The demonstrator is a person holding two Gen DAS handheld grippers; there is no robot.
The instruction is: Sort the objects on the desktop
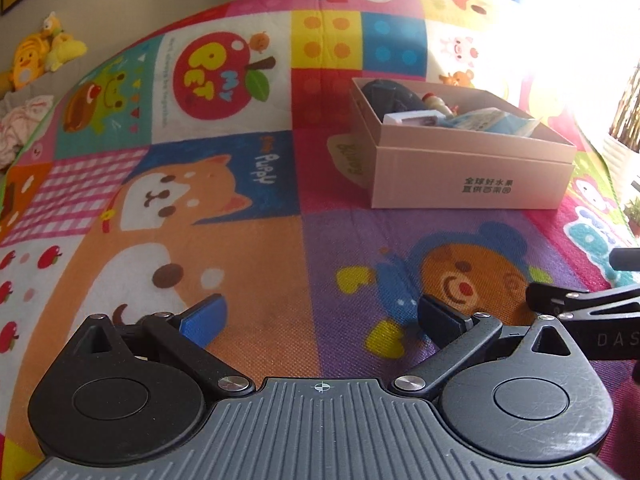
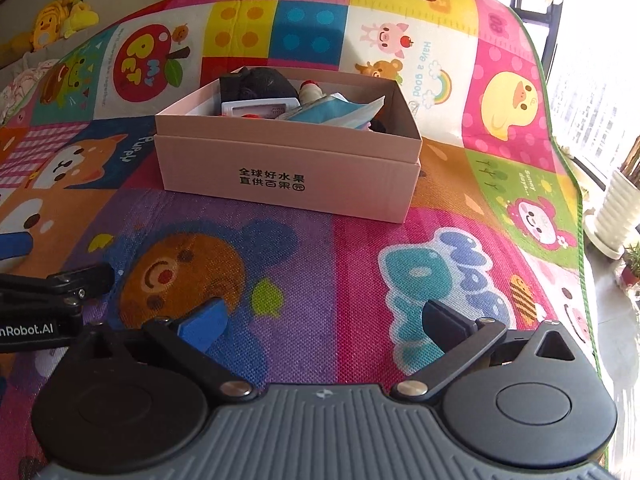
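**Both grippers wide and empty over the play mat**

While both tools hang low over the colourful play mat (image 2: 360, 240), nothing sits between either pair of fingers. Far left, yellow plush toys (image 1: 40, 56) lie beyond the mat's edge. Next comes the left gripper (image 1: 320, 320), fingers spread wide above the printed bear, holding nothing. Just beside it, the right gripper (image 2: 326, 320) has its fingers spread as far apart as they go, also empty, hovering over the purple and pink squares. Ahead of both, farther out on the mat, stands the pink cardboard box (image 2: 288, 168), open-topped, with a dark bundle (image 2: 260, 80), a white flat case (image 2: 260, 106) and a blue packet (image 2: 336, 110) piled inside. At far right, a white ribbed pot (image 2: 616, 208) stands off the mat.
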